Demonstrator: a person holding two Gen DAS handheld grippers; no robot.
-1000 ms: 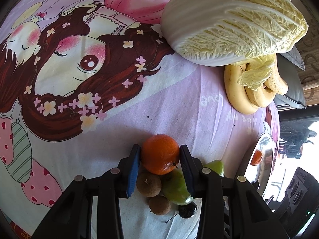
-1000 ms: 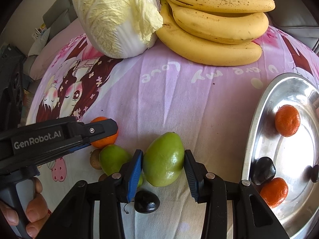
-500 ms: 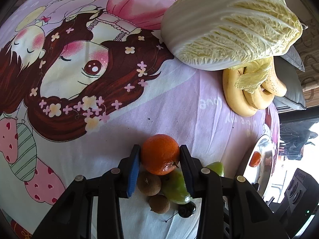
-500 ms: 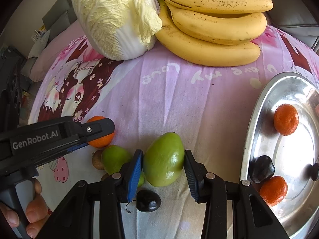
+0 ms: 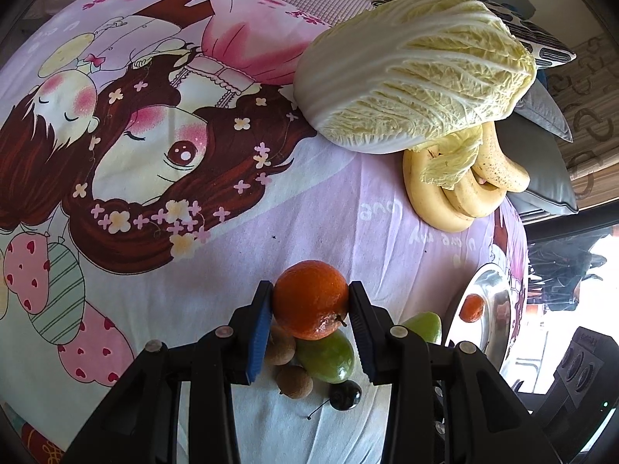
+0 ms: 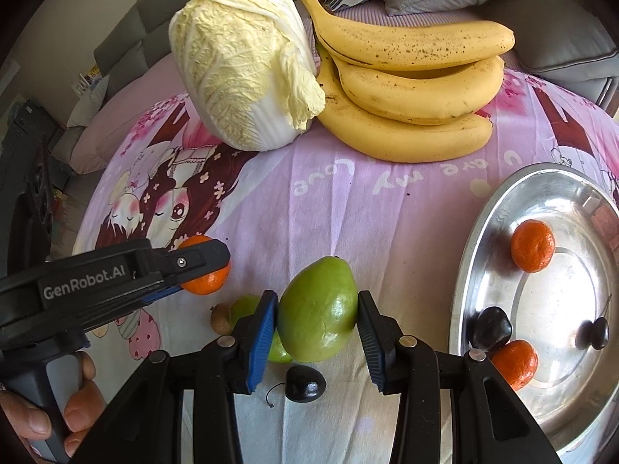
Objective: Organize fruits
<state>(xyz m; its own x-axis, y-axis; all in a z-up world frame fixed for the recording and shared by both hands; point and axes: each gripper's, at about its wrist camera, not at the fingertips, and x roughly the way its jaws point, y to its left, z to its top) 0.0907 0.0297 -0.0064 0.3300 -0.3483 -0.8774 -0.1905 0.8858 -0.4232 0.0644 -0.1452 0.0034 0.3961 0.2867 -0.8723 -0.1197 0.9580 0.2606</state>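
so my left claw [image 5: 311, 301] is pinching an orange [image 5: 310, 298], glossy with a dark stem nub and a pale scuff low down, and my right claw [image 6: 317, 319] is clamped on a smooth green mango [image 6: 317, 309], both pads tight on the skin. Right under them it's crowded: another green mango [image 5: 327, 355], two brown longans [image 5: 294, 381] and a dark cherry [image 6: 305, 382] with its stem curling out, all bunched on the pink cartoon bedsheet [image 5: 340, 212]. Past that pile the sheet is open across the middle, decent room to swing. Off to my right the steel tray [image 6: 470, 270] sits with its rim near the green mango, holding two small oranges [image 6: 532, 245] and two dark fruits, centre still bare. Far edge is blocked by a napa cabbage [image 6: 240, 81] leaning into a banana bunch [image 6: 410, 89], grey cushions [image 6: 561, 34] behind
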